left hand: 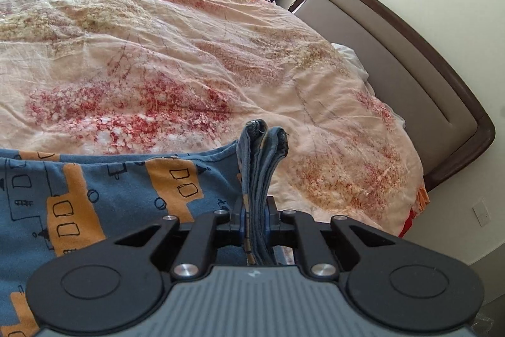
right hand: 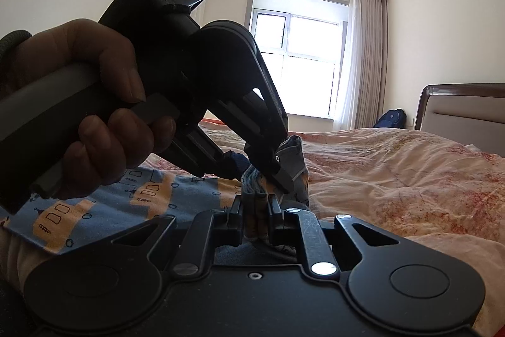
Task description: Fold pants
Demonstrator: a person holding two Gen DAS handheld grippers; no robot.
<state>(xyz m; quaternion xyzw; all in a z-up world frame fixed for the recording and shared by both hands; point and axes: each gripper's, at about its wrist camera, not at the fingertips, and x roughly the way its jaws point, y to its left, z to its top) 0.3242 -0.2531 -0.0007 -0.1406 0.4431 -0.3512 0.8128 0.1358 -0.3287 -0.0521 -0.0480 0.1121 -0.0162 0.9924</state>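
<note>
A bunched edge of the blue cotton pants with orange building print (left hand: 104, 195) is clamped by the left gripper (left hand: 255, 218) and right gripper (right hand: 255, 215). The pants are spread toward 9 o'clock over the floral quilted bed (left hand: 189, 52).

Soft printed cloth pants (left hand: 94, 195) — glossy wooden headboard (left hand: 394, 30).

Open quilt (left hand: 195, 52) ahead, headboard (left hand: 410, 65) bounding right, left tool (right hand: 268, 169) crowding right tool (right hand: 257, 210)
</note>
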